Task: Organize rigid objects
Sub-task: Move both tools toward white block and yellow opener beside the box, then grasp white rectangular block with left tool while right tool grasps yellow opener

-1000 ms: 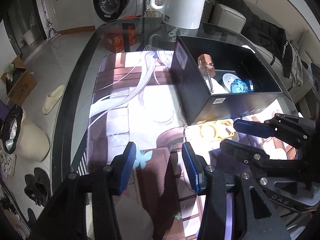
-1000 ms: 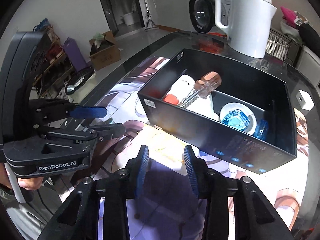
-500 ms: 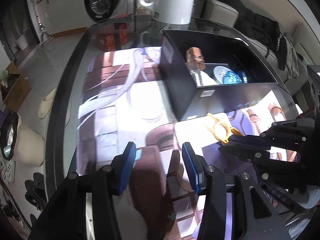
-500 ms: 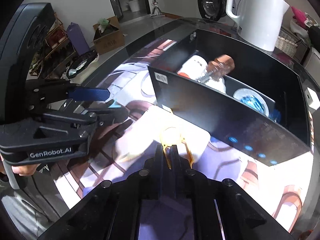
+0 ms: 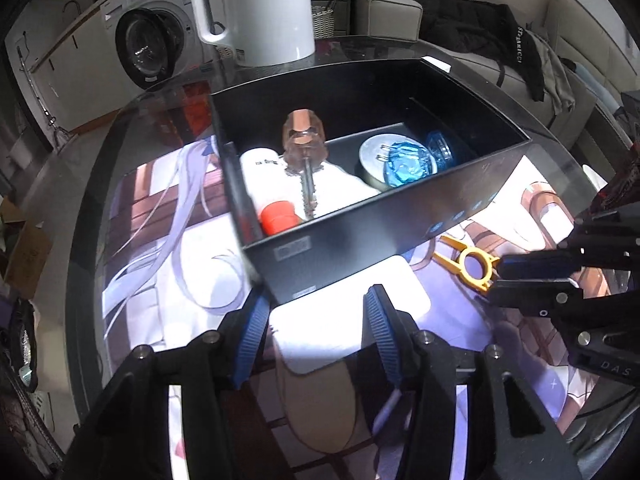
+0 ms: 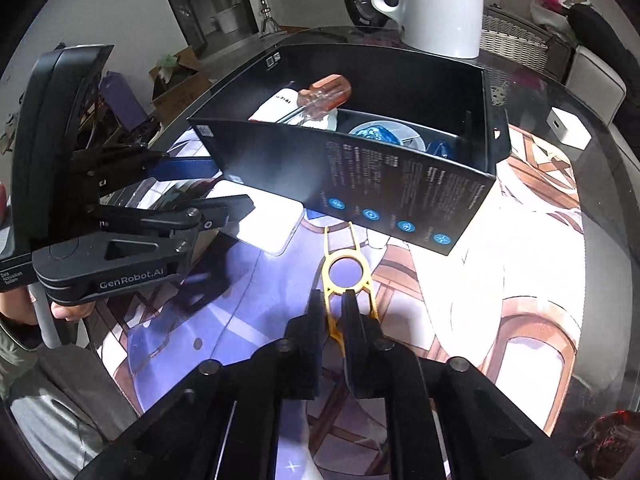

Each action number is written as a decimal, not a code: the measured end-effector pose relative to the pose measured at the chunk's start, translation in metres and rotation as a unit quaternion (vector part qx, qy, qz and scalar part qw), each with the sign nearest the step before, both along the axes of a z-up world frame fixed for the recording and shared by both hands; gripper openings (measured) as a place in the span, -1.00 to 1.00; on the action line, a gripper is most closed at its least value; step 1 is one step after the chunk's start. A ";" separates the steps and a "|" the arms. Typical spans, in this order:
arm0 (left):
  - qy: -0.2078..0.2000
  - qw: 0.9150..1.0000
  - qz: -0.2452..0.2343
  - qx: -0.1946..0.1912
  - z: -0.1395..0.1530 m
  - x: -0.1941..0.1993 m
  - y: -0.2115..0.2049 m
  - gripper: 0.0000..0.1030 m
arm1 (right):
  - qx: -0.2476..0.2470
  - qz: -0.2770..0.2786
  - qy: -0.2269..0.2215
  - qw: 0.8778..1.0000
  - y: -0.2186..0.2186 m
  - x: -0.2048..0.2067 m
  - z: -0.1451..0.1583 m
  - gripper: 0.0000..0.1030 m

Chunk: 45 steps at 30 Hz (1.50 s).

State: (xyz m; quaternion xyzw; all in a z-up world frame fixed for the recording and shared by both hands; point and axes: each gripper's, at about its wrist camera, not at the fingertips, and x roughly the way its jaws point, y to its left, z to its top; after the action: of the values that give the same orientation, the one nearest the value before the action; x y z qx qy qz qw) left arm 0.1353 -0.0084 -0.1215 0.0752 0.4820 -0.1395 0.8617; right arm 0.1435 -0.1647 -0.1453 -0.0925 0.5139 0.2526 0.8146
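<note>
Two thin legs of the yellow plastic tool (image 6: 347,276) sit between the jaws of the right gripper (image 6: 333,322), which are clamped on it at its near end only; its ring and forked tip stick out ahead, close over the printed mat (image 6: 500,280) and just short of the black box (image 6: 380,184). Such a short hold on a springy, slim piece could let it swivel or slip as it is raised, and the forked tip could catch on the box's near wall if it is carried forward too low. The left gripper (image 5: 316,332) has its jaws apart and opening, with a flat white slab (image 5: 348,320) lying on the mat between the blue pads (image 5: 378,334), not pressed. Its left pad sits very near the box's corner, so closing or pushing forward there may nudge the box.

Inside, the box already holds a screwdriver (image 5: 304,140), a white bottle with a red cap (image 5: 268,184) and a blue faceted piece (image 5: 408,162) on a round grey disc; free room is mostly toward its far right end. Beyond it a white kettle (image 5: 268,8) stands close to the back wall. Open mat lies to the right of the box, well inside the glass table's edge (image 6: 608,184).
</note>
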 end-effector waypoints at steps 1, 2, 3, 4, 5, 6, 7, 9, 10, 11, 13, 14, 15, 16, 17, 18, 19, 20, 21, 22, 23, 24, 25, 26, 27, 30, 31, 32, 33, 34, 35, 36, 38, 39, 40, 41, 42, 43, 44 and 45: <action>0.000 1.000 0.001 0.001 0.000 0.001 -0.001 0.03 | 0.002 -0.003 -0.003 1.000 -0.002 0.001 0.002 -0.62; 0.000 1.000 0.003 0.001 0.000 0.001 -0.001 0.04 | 0.005 -0.006 -0.005 1.000 -0.002 0.003 0.005 -0.55; 0.002 1.000 0.004 0.000 0.000 0.002 -0.001 0.05 | 0.007 -0.009 -0.010 1.000 -0.004 0.003 0.007 -0.51; 0.005 1.000 0.004 -0.002 0.000 0.002 -0.001 0.05 | 0.008 -0.015 -0.017 1.000 -0.006 0.004 0.010 -0.40; 0.011 1.000 0.002 -0.007 0.000 0.003 -0.001 0.05 | 0.009 -0.018 -0.022 1.000 -0.007 0.005 0.011 -0.24; 0.015 1.000 0.001 -0.013 -0.001 0.002 0.000 0.05 | 0.011 -0.020 -0.023 0.999 -0.009 0.007 0.011 -0.17; 0.017 1.000 -0.001 -0.018 -0.001 0.002 0.002 0.05 | 0.012 -0.021 -0.021 1.000 -0.010 0.009 0.011 -0.12; 0.017 1.000 -0.009 -0.012 -0.001 -0.002 0.000 0.07 | 0.012 -0.023 -0.015 1.000 -0.012 0.012 0.010 -0.12; 0.017 1.000 -0.010 -0.012 -0.001 -0.003 0.000 0.09 | 0.012 -0.023 -0.016 1.000 -0.011 0.014 0.010 -0.12; 0.017 1.000 -0.010 -0.013 -0.002 -0.004 0.001 0.10 | 0.011 -0.023 -0.016 1.000 -0.008 0.015 0.010 -0.12; 0.020 1.000 -0.011 -0.014 -0.001 -0.006 0.000 0.11 | 0.012 -0.023 -0.017 1.000 -0.007 0.017 0.010 -0.12; 0.022 1.000 -0.015 -0.012 -0.001 -0.007 -0.001 0.10 | 0.012 -0.023 -0.017 1.000 -0.006 0.017 0.010 -0.12; 0.025 0.999 -0.018 -0.012 -0.001 -0.009 -0.002 0.10 | 0.013 -0.021 -0.018 1.000 -0.005 0.017 0.010 -0.12; 0.028 0.999 -0.022 -0.012 -0.001 -0.011 -0.003 0.10 | 0.013 -0.020 -0.018 1.000 -0.003 0.015 0.009 -0.12; 0.030 0.999 -0.026 -0.010 -0.001 -0.013 -0.004 0.10 | 0.015 -0.019 -0.017 1.000 -0.003 0.015 0.009 -0.12; 0.028 0.999 -0.032 -0.004 -0.001 -0.015 -0.006 0.10 | 0.017 -0.018 -0.015 1.000 -0.002 0.014 0.009 -0.12; 0.028 0.999 -0.037 0.002 -0.001 -0.016 -0.008 0.09 | 0.018 -0.017 -0.014 1.000 -0.002 0.014 0.008 -0.12; 0.029 0.999 -0.044 0.006 -0.001 -0.018 -0.009 0.09 | 0.017 -0.018 -0.014 1.000 -0.002 0.014 0.008 -0.12; 0.032 0.998 -0.050 0.008 -0.001 -0.021 -0.011 0.09 | 0.017 -0.018 -0.014 1.000 -0.001 0.015 0.008 -0.12; 0.036 0.998 -0.055 0.007 0.000 -0.023 -0.011 0.10 | 0.017 -0.018 -0.012 1.000 -0.001 0.014 0.007 -0.12; 0.041 0.997 -0.061 0.003 0.001 -0.026 -0.012 0.10 | 0.017 -0.019 -0.011 1.000 -0.002 0.015 0.007 -0.12; 0.047 0.996 -0.069 -0.001 0.001 -0.029 -0.013 0.10 | 0.018 -0.020 -0.010 1.000 -0.002 0.015 0.006 -0.12; 0.051 0.996 -0.079 -0.003 0.002 -0.031 -0.014 0.09 | 0.018 -0.019 -0.009 1.000 -0.002 0.015 0.006 -0.12; 0.057 0.994 -0.093 -0.003 0.003 -0.035 -0.016 0.09 | 0.017 -0.019 -0.009 1.000 -0.002 0.015 0.006 -0.12; 0.058 0.993 -0.102 -0.004 0.004 -0.037 -0.018 0.09 | 0.017 -0.019 -0.009 1.000 -0.002 0.015 0.005 -0.12; 0.042 0.995 -0.093 0.006 0.009 -0.036 -0.016 0.12 | 0.018 -0.020 -0.009 1.000 -0.003 0.015 0.006 -0.12; 0.033 0.995 -0.091 0.011 0.011 -0.035 -0.014 0.13 | 0.018 -0.020 -0.010 1.000 -0.002 0.016 0.005 -0.12; 0.026 0.996 -0.089 0.012 0.012 -0.033 -0.012 0.14 | 0.019 -0.020 -0.009 1.000 -0.002 0.016 0.005 -0.12; 0.022 0.996 -0.086 0.012 0.013 -0.030 -0.011 0.21 | 0.019 -0.020 -0.009 1.000 -0.002 0.016 0.005 -0.12; 0.021 0.996 -0.086 0.013 0.012 -0.027 -0.011 0.32 | 0.020 -0.020 -0.009 1.000 -0.002 0.016 0.005 -0.12; 0.018 0.996 -0.086 0.019 0.010 -0.025 -0.013 0.36 | 0.020 -0.019 -0.008 1.000 -0.001 0.016 0.005 -0.12; 0.016 0.996 -0.084 0.028 0.007 -0.022 -0.014 0.41 | 0.020 -0.018 -0.009 1.000 -0.001 0.016 0.005 -0.12; 0.018 0.996 -0.086 0.032 0.002 -0.017 -0.017 0.42 | 0.020 -0.017 -0.008 1.000 0.000 0.017 0.005 -0.12; 0.019 0.995 -0.088 0.033 0.000 -0.016 -0.019 0.42 | 0.020 -0.016 -0.008 1.000 0.000 0.017 0.005 -0.12; 0.019 0.995 -0.092 0.034 -0.001 -0.016 -0.022 0.42 | 0.021 -0.016 -0.007 1.000 0.000 0.017 0.004 -0.12; 0.020 0.995 -0.095 0.036 -0.003 -0.015 -0.025 0.42 | 0.021 -0.015 -0.006 1.000 0.000 0.017 0.004 -0.12; 0.022 0.994 -0.098 0.040 -0.004 -0.014 -0.028 0.42 | 0.021 -0.015 -0.005 1.000 0.000 0.017 0.003 -0.12; 0.019 0.994 -0.098 0.038 -0.004 -0.014 -0.029 0.42 | 0.020 -0.014 -0.005 1.000 0.000 0.017 0.003 -0.12; 0.022 0.994 -0.098 0.037 -0.003 -0.014 -0.031 0.39 | 0.020 -0.014 -0.004 1.000 0.000 0.017 0.003 -0.12; 0.023 0.994 -0.101 0.038 -0.003 -0.015 -0.033 0.32 | 0.020 -0.014 -0.004 1.000 0.000 0.017 0.003 -0.12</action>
State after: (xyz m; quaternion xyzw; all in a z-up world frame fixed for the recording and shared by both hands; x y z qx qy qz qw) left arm 0.1202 -0.0410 -0.1244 0.1530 0.4961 -0.2095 0.8286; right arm 0.1607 -0.1651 -0.1428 -0.0698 0.5066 0.2511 0.8219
